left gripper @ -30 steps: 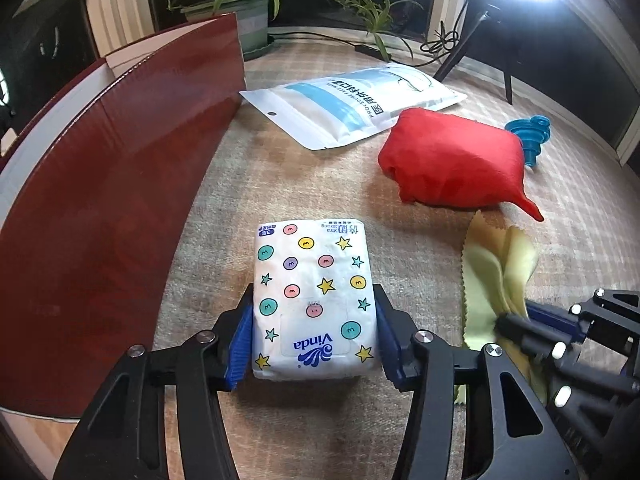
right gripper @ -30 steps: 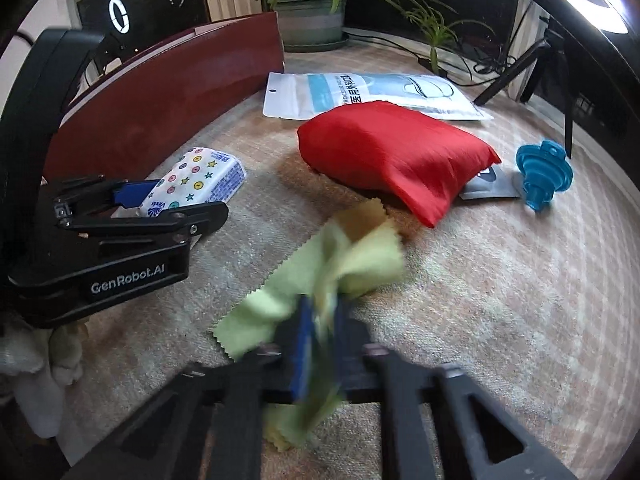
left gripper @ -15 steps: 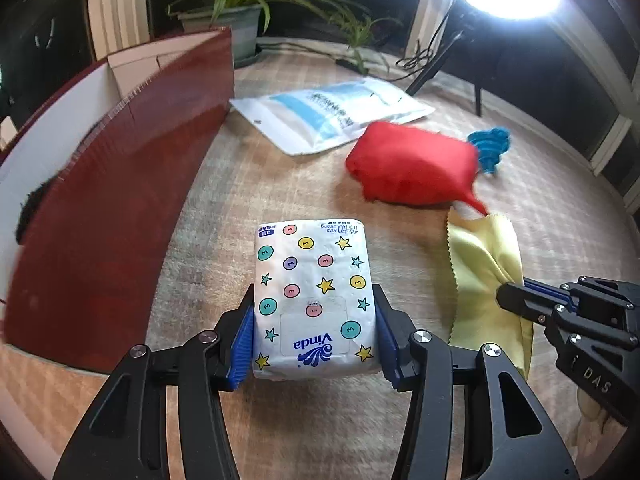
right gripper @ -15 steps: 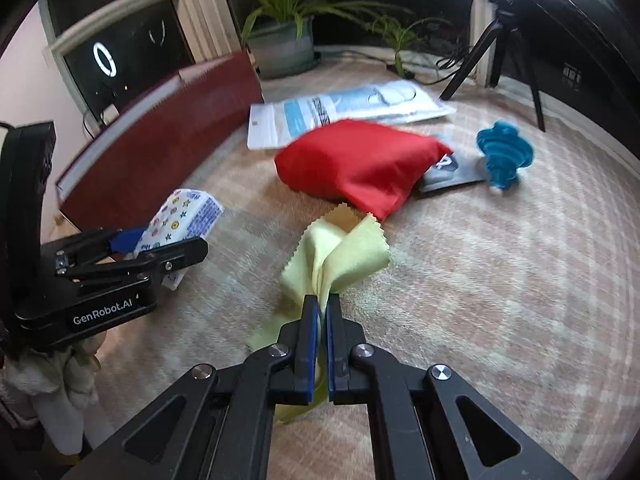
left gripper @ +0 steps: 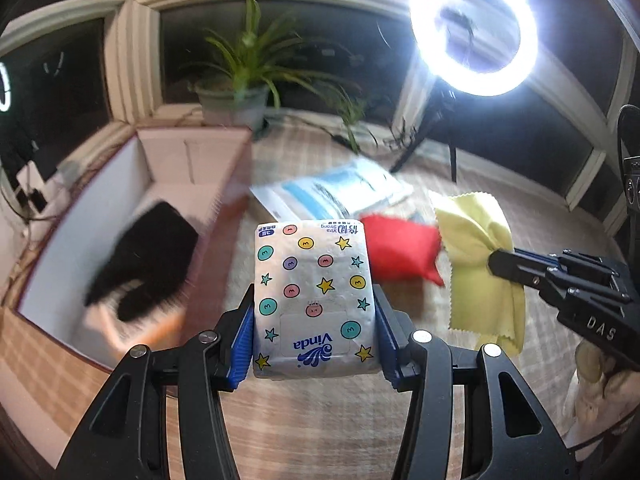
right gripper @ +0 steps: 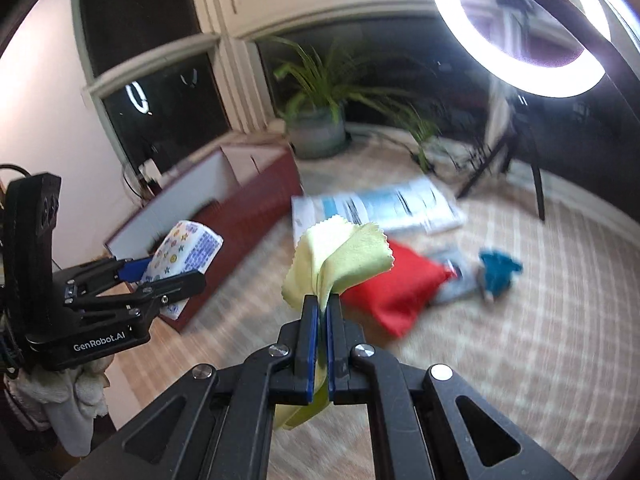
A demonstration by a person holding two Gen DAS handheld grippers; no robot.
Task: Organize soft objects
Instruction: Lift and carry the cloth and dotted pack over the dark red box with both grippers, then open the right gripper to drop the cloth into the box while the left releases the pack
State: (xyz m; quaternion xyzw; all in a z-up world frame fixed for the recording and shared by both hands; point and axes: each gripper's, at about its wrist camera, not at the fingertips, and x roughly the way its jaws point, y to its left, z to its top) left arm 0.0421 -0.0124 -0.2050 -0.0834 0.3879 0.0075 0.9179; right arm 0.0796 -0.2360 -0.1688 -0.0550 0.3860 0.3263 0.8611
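- Since a second ago both held things have risen clear of the carpeted floor (right gripper: pixel 500 380): the tissue pack (left gripper: pixel 314 300) and the yellow cloth (right gripper: pixel 340 256) lay on it then and now hang in the air, and the open top of the box (left gripper: pixel 192 160) has come into view.
- That suggests the lift is done and the carry toward the box is the step in hand; nothing has been dropped in yet from this pair.
- The left claw (left gripper: pixel 314 332) is clenched on the tissue pack, blue pads pressing its two long sides; the pack sits just right of the box's red wall.
- The pack is white plastic printed with coloured dots and stars, puffy, slightly pinched where it is squeezed.
- The right claw (right gripper: pixel 320 312) is shut tight on the yellow cloth, which fans out above the pads with zigzag edges and trails below them.
- Inside the box a dark, blurred item (left gripper: pixel 148 264) already lies on the white bottom.
- Still on the floor: a red cushion (right gripper: pixel 396 292), a flat white-and-blue bag (right gripper: pixel 380 208) and a small blue thing (right gripper: pixel 498 272), well apart from the box.
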